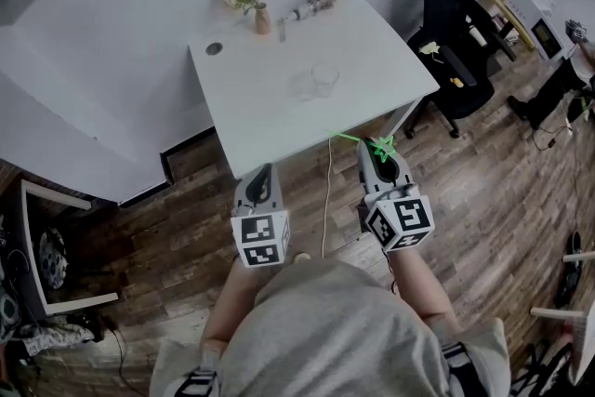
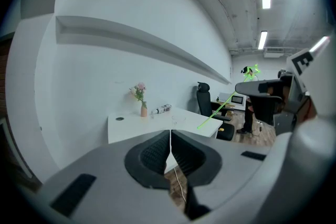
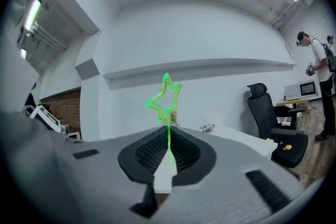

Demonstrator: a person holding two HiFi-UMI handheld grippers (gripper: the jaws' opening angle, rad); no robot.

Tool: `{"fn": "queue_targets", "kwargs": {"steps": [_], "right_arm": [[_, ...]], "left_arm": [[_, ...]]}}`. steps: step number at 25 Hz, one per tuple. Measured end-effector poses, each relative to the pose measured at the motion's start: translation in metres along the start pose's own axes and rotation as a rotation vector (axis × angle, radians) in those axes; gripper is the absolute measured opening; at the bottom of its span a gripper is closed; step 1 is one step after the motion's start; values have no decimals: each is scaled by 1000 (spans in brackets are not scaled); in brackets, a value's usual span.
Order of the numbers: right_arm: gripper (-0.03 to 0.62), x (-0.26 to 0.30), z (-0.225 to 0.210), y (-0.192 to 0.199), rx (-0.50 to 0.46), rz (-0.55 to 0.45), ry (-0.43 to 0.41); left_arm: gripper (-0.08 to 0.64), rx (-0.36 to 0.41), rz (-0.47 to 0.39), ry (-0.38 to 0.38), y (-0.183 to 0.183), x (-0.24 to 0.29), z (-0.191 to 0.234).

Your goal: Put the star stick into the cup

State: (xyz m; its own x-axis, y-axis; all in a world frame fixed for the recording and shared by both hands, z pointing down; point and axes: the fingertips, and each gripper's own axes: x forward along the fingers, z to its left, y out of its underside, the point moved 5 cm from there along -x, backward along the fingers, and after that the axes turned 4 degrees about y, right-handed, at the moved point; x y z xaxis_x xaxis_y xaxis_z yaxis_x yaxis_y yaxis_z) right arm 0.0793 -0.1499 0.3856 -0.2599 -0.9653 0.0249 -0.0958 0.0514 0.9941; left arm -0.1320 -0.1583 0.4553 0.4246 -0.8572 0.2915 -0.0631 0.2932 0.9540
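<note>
The green star stick [image 1: 370, 143] is pinched in my right gripper [image 1: 376, 150], just off the near right corner of the white table [image 1: 270, 107]. In the right gripper view its star [image 3: 165, 97] stands upright above the shut jaws, and the stem runs down between them at the right gripper [image 3: 168, 136]. A clear cup [image 1: 324, 79] stands near the middle of the table, well ahead of both grippers. My left gripper [image 1: 263, 172] hovers at the table's near edge, shut with nothing in it. From the left gripper [image 2: 170, 135] view, the star stick [image 2: 220, 110] slants up to the right.
A small vase of flowers [image 1: 253, 6] and a bottle-like thing [image 1: 312, 6] sit at the table's far edge. A black office chair [image 1: 456, 23] stands right of the table. A cable [image 1: 327, 200] hangs below the near edge. A person [image 3: 319, 78] stands at the far right.
</note>
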Motion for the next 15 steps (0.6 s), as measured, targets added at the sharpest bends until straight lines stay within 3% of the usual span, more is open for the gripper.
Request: {"fn": "queue_targets", "kwargs": {"steps": [15], "right_arm": [[12,55,-1,2,-20,6,7]], "left_arm": [[9,-21,27,23,5,36,25]]}}
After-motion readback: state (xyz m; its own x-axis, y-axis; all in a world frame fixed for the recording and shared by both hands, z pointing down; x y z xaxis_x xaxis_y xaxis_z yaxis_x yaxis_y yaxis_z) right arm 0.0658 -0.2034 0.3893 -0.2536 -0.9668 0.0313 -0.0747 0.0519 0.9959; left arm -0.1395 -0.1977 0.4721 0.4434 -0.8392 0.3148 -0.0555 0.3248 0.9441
